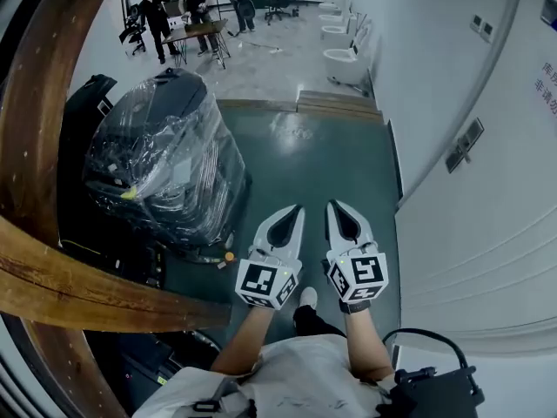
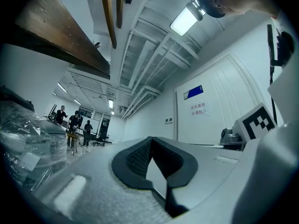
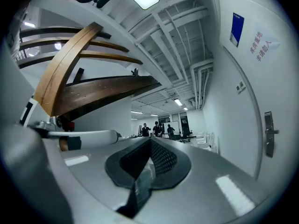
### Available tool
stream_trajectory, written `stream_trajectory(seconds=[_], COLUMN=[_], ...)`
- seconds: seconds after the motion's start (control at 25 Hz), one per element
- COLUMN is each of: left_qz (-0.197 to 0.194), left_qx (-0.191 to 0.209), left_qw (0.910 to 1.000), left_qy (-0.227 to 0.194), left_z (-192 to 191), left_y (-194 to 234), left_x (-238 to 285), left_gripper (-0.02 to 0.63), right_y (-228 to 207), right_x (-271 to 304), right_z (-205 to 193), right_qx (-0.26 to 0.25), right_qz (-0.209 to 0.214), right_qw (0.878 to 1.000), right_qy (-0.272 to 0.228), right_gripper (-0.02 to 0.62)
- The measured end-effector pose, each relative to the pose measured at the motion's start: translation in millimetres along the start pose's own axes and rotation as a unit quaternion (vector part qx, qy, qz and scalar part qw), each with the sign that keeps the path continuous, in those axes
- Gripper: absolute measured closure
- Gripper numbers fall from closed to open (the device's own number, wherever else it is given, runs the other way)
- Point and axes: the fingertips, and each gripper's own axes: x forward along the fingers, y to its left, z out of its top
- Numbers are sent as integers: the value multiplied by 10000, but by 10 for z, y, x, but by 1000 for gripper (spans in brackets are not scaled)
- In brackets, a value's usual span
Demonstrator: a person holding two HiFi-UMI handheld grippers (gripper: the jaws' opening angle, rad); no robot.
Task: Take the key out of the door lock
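Note:
My left gripper [image 1: 296, 209] and right gripper [image 1: 333, 205] are held side by side above a green floor, both shut and empty. A white door [image 1: 487, 233] stands to the right, with a grey handle plate [image 1: 466, 144] on it, well ahead of the right gripper. In the right gripper view the shut right gripper [image 3: 150, 139] points along the corridor, and the door handle [image 3: 269, 134] shows at the right. The left gripper view shows the left gripper [image 2: 150, 140] shut, with a white door [image 2: 210, 120] under a blue sign beyond. I cannot make out a key in any view.
A plastic-wrapped machine [image 1: 165, 159] stands to the left. Curved wooden beams [image 1: 52, 268] arch over that side. Wooden planks [image 1: 335, 104] lie across the floor ahead, with white fixtures [image 1: 344, 59] beyond. Several people stand at a table [image 1: 191, 31] far off.

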Motion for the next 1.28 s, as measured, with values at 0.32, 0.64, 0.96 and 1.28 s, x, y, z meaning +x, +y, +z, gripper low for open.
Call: stream_trajectory(seconds=[0.32,0.64,0.96,1.28], left_qz=[47,-40,-604,-1145], left_qx=[345,88,-215,-654], left_qw=[9994,9996,9978,9912], left_qy=[28,262,174,139], left_z=[112,-202,-323,-284], left_y=[597,1091,1745,2583], left_x=[1174,1767,2855,3769], left_gripper=[604,604,604,604], right_y=[-839,-1134,-1589,-1901], right_x=[1120,1754,2811,3818], right_z=[259,-85,-167,-168], right_qx=[249,309,62,-184], right_qz=[-41,-170,-510,-943], right_qw=[9991,9993,9984,9949], right_qy=[-344,92,239,305], right_gripper=[591,591,591,591])
